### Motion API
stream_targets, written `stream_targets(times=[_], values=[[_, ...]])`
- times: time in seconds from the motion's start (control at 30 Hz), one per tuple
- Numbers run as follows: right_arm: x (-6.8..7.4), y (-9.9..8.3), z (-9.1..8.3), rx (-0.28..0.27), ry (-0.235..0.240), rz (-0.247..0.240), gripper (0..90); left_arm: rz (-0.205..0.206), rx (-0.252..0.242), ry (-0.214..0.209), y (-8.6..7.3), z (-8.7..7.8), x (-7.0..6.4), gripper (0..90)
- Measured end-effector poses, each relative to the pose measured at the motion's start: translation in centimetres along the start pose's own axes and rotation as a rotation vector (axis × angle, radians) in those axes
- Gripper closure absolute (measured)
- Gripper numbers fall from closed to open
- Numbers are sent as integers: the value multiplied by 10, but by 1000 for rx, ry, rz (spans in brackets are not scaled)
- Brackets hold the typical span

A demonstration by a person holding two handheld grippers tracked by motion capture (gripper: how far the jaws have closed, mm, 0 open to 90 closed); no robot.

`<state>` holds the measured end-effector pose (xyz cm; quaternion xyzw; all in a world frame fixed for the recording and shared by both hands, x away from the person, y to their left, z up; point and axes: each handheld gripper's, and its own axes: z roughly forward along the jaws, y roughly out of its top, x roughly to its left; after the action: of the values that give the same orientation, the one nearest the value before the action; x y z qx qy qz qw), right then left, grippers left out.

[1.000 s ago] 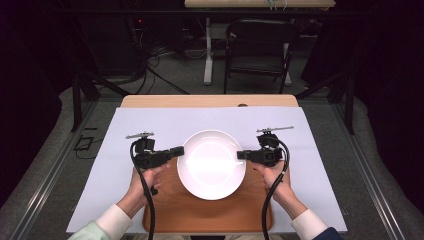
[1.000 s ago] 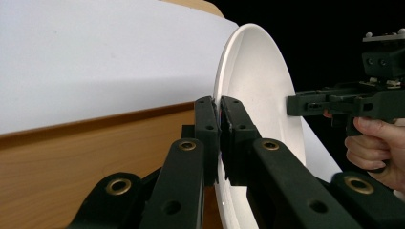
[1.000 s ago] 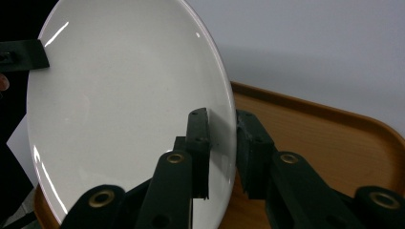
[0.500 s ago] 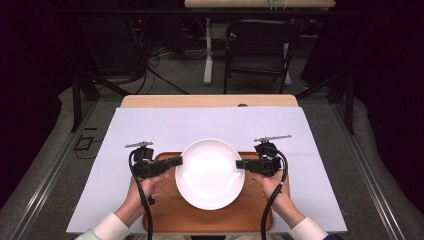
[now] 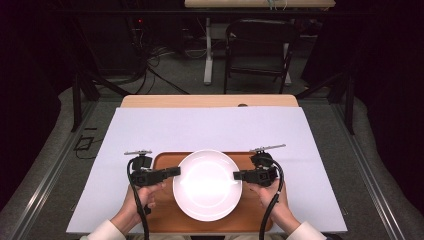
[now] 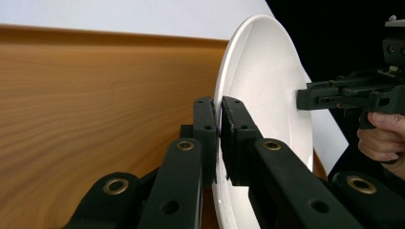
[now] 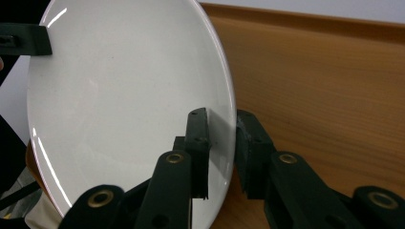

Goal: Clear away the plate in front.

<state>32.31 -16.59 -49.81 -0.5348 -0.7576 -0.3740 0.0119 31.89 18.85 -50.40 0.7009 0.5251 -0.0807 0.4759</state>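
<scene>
The plate [image 5: 207, 184] is plain glossy white. Beneath it, the tray [image 5: 162, 215] shows warm brown wood grain, on a pale lilac sheet [image 5: 210, 127]. Both grippers' jaws are matte black with brass rivets.

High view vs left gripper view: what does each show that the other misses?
High view alone: the round white plate's full outline over the wooden tray, the white sheet covering the table, and a black chair beyond.

Left gripper view alone: the left claw seen close, its jaws shut on the plate's rim, one each side.

Both: plate, tray, and the right claw at the plate's opposite edge.
</scene>
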Motion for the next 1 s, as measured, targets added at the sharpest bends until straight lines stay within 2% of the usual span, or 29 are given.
stream_targets(times=[0.3,0.43,0.53,0.63,0.8,1.0], values=[[-1,-6,14,55,3,-14,778,-13,46,21,-6,6,11,843],[-3,-8,17,74,2,-28,779,31,58,49,-6,10,11,838],[-4,-10,19,80,2,-39,776,22,57,47,-7,13,13,836],[-4,-9,20,84,4,-56,772,37,62,60,-8,14,14,831],[-5,-8,23,106,10,-71,760,35,74,79,-10,18,18,817],[-6,-8,28,139,6,-79,738,31,111,93,-10,24,22,803]])
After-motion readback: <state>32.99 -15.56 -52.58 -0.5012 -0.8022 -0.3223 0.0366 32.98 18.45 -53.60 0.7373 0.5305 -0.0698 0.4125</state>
